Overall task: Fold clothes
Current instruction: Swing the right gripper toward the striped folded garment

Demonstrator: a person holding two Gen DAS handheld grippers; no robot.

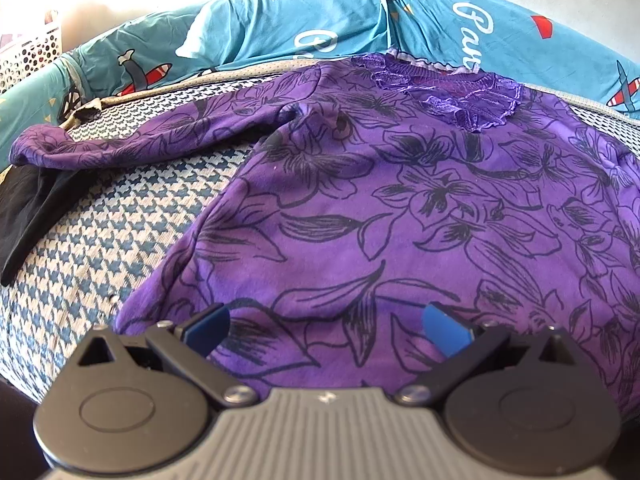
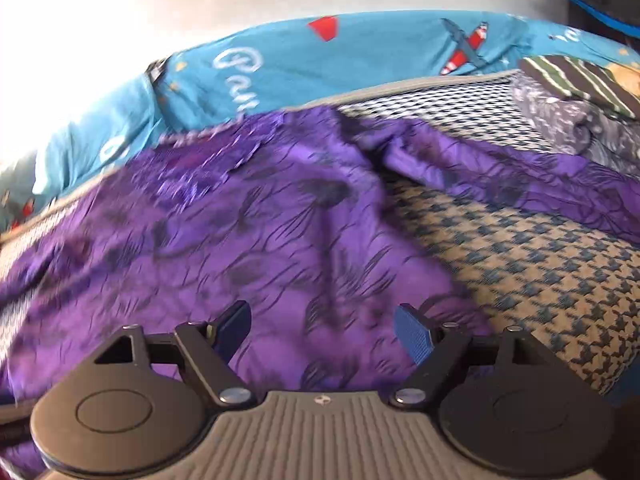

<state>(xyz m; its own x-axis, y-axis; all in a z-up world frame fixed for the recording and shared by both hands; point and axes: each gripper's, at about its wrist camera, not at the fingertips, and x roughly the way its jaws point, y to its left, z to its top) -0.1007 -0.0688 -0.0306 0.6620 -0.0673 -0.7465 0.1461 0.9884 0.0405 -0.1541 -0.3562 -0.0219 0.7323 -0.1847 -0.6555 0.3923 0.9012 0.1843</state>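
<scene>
One purple floral top (image 1: 400, 208) lies spread flat on the houndstooth bed cover (image 1: 100, 240), lace neckline (image 1: 452, 96) toward the far teal airplane-print bedding (image 1: 280, 24), one sleeve (image 1: 132, 144) stretched out to the left, the other (image 2: 520, 176) out to the right. Spread like this, it fits either a garment laid out for folding or one opened back up — cannot tell which.

Left tongs (image 1: 326, 326): wide, holding nothing, over the hem. Right tongs (image 2: 323, 330): wide, holding nothing, over the hem near the side edge; that view is motion-blurred.

Risks:
- Thin, loose fabric — a pinch may catch only the top layer, or drag the bed cover with it.
- Uneven lift between the two sides would skew any crease.
- Left cuff lies on a black garment (image 1: 28, 216); could snag it.

Counts: 1 purple top, 2 sleeves, 1 black garment, 1 stack of folded clothes (image 2: 580, 112) at far right, 1 white perforated basket (image 1: 28, 52).
</scene>
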